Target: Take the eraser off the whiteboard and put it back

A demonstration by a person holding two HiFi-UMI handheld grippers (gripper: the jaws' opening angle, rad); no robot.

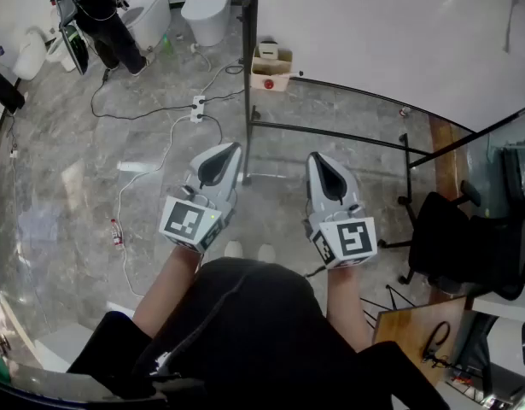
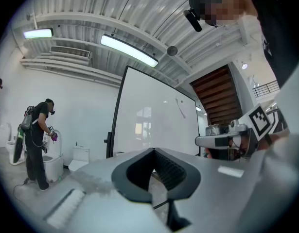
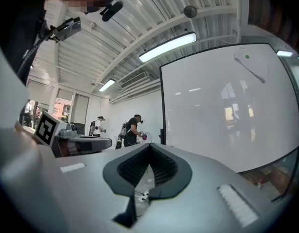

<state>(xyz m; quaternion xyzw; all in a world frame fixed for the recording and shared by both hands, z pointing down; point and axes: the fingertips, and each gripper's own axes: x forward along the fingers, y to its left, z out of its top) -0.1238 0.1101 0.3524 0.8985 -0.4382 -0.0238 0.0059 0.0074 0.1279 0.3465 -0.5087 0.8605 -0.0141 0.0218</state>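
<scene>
Left gripper (image 1: pixel 226 154) and right gripper (image 1: pixel 320 165): jaws closed, both empty. Likely eraser (image 3: pixel 252 67) sits high on whiteboard (image 3: pixel 212 120), 2 o'clock of right gripper. We risk knocking it off if jaws arrive unopened

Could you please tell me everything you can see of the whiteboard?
The whiteboard is a large upright panel with a glossy white face that mirrors ceiling lights and windows. A thin dark frame edges it, and black bars carry it on the grey marbled floor. Its face looks unwritten. One pale, elongated item with a green spot, apparently the eraser, clings tilted near its upper right. Nothing else is seen touching the board.
</scene>
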